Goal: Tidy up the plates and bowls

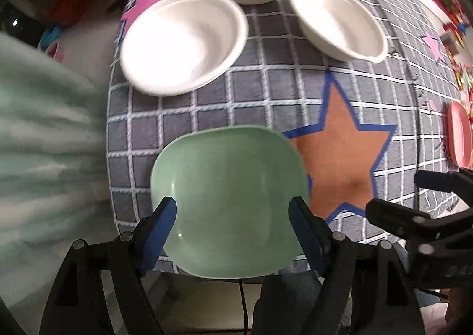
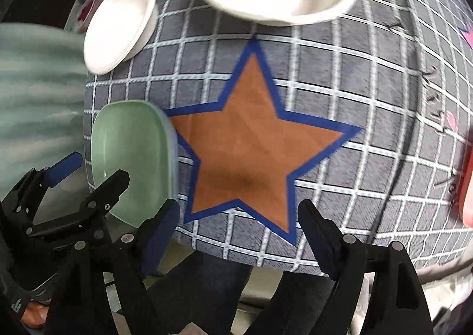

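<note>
The left tool hangs spread around the green plate at the table's near edge, gripping nothing. To lift cleanly, close on its rim. Rightward, the right tool gapes empty over the orange star.

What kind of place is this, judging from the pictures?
Probably a room in a home, perhaps a play or living area. A table carries a grey checked cloth with coloured stars, such as the orange star. White bowls and a green plate lie on it, with bright clutter behind.
</note>
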{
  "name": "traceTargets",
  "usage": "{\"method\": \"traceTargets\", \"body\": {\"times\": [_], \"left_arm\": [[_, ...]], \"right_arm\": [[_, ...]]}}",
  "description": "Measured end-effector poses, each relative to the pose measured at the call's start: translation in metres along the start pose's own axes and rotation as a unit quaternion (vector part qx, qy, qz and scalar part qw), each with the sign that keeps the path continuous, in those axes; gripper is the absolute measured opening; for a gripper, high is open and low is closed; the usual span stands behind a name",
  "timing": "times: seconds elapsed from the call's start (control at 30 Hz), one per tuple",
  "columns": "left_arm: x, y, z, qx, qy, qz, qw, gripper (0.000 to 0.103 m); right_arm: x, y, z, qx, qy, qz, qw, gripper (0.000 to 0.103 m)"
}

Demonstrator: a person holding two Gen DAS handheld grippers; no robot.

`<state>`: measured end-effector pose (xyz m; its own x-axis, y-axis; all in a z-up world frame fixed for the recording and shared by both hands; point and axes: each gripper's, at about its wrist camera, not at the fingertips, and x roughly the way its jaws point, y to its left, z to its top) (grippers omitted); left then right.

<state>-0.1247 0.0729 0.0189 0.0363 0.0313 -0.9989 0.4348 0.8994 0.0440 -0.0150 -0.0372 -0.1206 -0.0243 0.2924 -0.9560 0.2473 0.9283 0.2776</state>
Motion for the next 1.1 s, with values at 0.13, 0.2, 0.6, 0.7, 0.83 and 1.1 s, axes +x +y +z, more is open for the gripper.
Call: {"method": "traceTargets", "body": {"times": [0.13, 0.2, 0.6, 0.7, 0.83, 1.1], "left_arm": [[-0.011, -0.015, 0.007, 0.025, -0.006, -0.004, 0.9997, 0.081], [-0.006, -0.028, 0.003, 0.032, -0.008, -0.003, 0.9994, 0.081], [-0.006, -0.119, 0.016, 0.092, 0.004, -0.007, 0.9958, 0.081], [-0.007, -0.147, 0.019, 0.121, 0.007, -0.005, 0.9926, 0.081], [-0.007, -0.181, 0.025, 0.148, 0.013, 0.000, 0.9889, 0.081], [-0.008, -0.244, 0.036, 0.185, 0.028, -0.007, 0.9824, 0.081]], "right_arm": [[0.001, -0.003, -0.005, 0.040, -0.017, 0.012, 0.999, 0.101], [0.004, -0.004, -0.006, 0.053, -0.021, 0.014, 0.998, 0.101], [-0.049, -0.148, -0.039, 0.116, -0.043, 0.014, 0.992, 0.101], [-0.072, -0.199, -0.050, 0.146, -0.043, 0.012, 0.988, 0.101], [-0.078, -0.246, -0.057, 0.189, -0.049, 0.015, 0.981, 0.101], [-0.127, -0.359, -0.072, 0.251, -0.064, 0.021, 0.966, 0.101]]}}
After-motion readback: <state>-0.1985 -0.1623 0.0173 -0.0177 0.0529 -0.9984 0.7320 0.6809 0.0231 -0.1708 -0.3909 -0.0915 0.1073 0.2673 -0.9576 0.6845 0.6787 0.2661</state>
